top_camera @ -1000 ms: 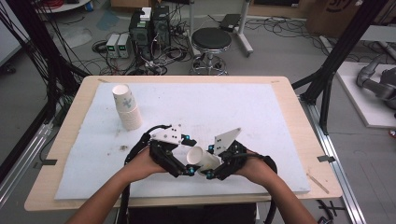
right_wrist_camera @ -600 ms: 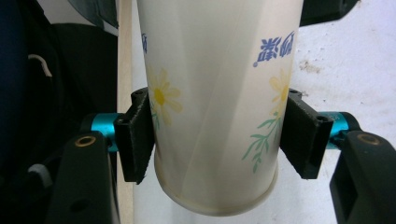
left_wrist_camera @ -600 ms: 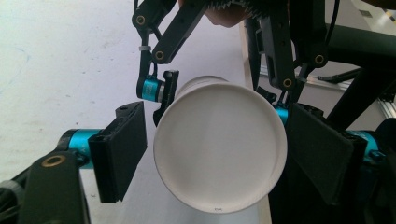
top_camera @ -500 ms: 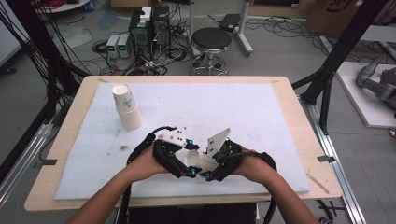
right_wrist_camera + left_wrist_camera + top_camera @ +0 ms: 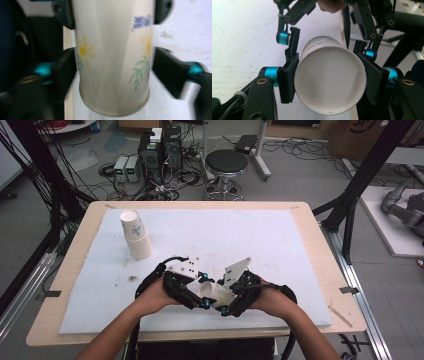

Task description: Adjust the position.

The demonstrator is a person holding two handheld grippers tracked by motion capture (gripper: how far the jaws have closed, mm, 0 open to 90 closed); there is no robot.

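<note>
- Fingers (image 5: 288,82) of left gripper (image 5: 192,292) clamped on 1 paper cup (image 5: 216,292), 1 black pad pressed flat against each side of the wall near the closed base.
- Fingers (image 5: 62,72) of right gripper (image 5: 231,301) set at both sides of the same cup near its rim end; blurred there, so probably touching and holding, not certain.
- Cup carried on its side between the 2 hands, low over the white mat (image 5: 260,240) near the front edge of the table (image 5: 320,255), likely gripped at both ends to pull nested cups apart or to pass it across.
- Thin, smooth paper, tapered round shape, rolled lip, plain white base, printed with yellow daisies, green leaves and a blue flower.
- Stack of cups (image 5: 136,234) upright at the far left of the mat, well apart, same flower print.
- Mat soft-looking, slightly stained; table edge pale wood.
</note>
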